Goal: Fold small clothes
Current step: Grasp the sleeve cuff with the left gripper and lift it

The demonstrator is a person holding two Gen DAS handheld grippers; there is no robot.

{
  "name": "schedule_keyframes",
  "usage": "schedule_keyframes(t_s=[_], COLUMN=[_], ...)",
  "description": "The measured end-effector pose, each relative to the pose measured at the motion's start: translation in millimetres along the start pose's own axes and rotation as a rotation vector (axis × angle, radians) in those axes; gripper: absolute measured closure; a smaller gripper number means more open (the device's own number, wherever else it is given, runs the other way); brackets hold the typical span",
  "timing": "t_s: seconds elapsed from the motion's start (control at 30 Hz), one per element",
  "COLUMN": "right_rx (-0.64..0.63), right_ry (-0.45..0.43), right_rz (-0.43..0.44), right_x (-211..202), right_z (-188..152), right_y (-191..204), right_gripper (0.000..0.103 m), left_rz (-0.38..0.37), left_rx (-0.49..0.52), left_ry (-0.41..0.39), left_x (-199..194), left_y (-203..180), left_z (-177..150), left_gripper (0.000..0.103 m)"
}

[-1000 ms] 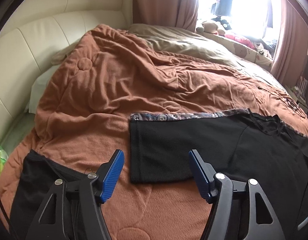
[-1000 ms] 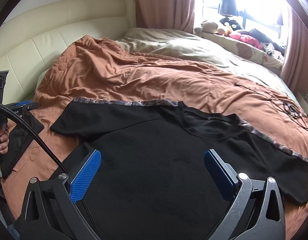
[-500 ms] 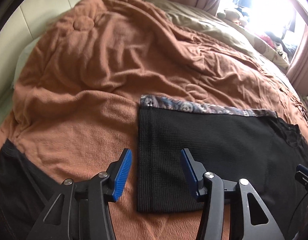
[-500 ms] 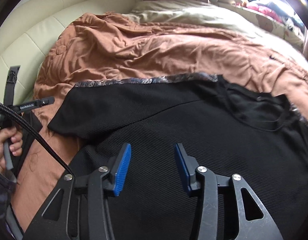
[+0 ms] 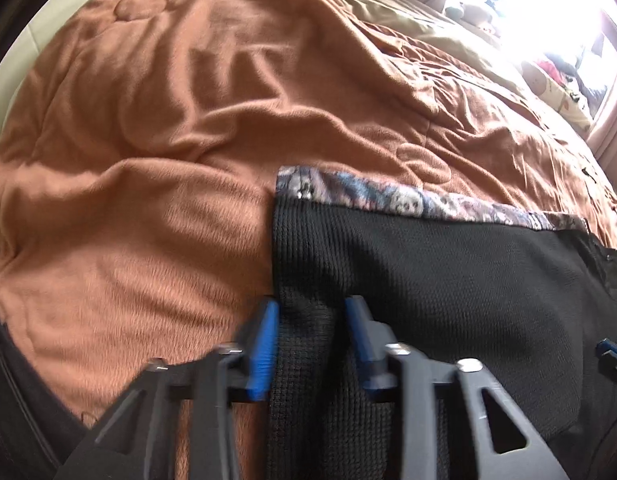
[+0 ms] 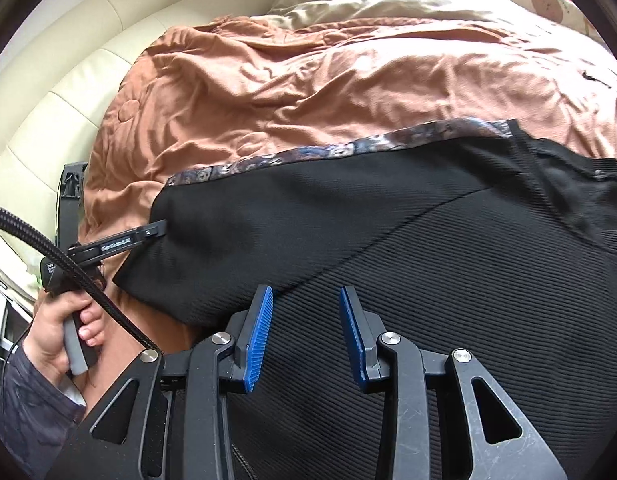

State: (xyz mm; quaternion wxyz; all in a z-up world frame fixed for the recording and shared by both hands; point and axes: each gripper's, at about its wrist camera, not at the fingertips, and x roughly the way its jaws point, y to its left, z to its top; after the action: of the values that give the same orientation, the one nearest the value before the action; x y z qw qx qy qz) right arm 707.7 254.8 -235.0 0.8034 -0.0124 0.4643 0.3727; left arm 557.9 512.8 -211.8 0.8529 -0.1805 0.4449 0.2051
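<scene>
Both claws have dropped closer and narrowed. At 6 o'clock the left claw (image 5: 310, 332) straddles the shirt's (image 5: 448, 280) sleeve edge, pads close against the bunched cloth; grip unclear through blur. Right claw (image 6: 306, 326) stands apart over the shirt body on the blanket (image 6: 308, 64), its lower hem cut off.

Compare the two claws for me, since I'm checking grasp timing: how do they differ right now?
The left claw brackets the black shirt's sleeve edge, cloth bunched between its blue pads; the right claw hangs over the flat shirt body with nothing gathered. The left looks blurred, the right sharp. Both are partly closed with a gap.
</scene>
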Motion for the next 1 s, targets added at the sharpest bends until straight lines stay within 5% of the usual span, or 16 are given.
schedule_keyframes(t_s=[0.1, 0.47, 0.9, 1.0], right_rx=[0.041, 0.093, 0.126, 0.154], right_ry=[0.017, 0.070, -0.009, -0.041], right_rz=[0.033, 0.073, 0.075, 0.080], right_x=[13.0, 49.0, -37.1, -63.5], right_z=[6.2, 13.8, 8.3, 3.6], right_y=[3.7, 11.6, -18.2, -35.5], right_gripper=[0.076, 0.076, 0.071, 0.056], left_rz=[-0.034, -0.098, -0.173, -0.185], left_rx=[-0.023, -0.002, 0.115, 0.151], left_ry=[0.014, -0.104, -0.183, -0.187], left_x=[-0.6, -71.1, -132.3, -140.0], left_y=[-0.3, -21.9, -111.3, -137.8], left_z=[8.2, 35.2, 55.9, 56.6], left_gripper=[0.095, 0.096, 0.096, 0.096])
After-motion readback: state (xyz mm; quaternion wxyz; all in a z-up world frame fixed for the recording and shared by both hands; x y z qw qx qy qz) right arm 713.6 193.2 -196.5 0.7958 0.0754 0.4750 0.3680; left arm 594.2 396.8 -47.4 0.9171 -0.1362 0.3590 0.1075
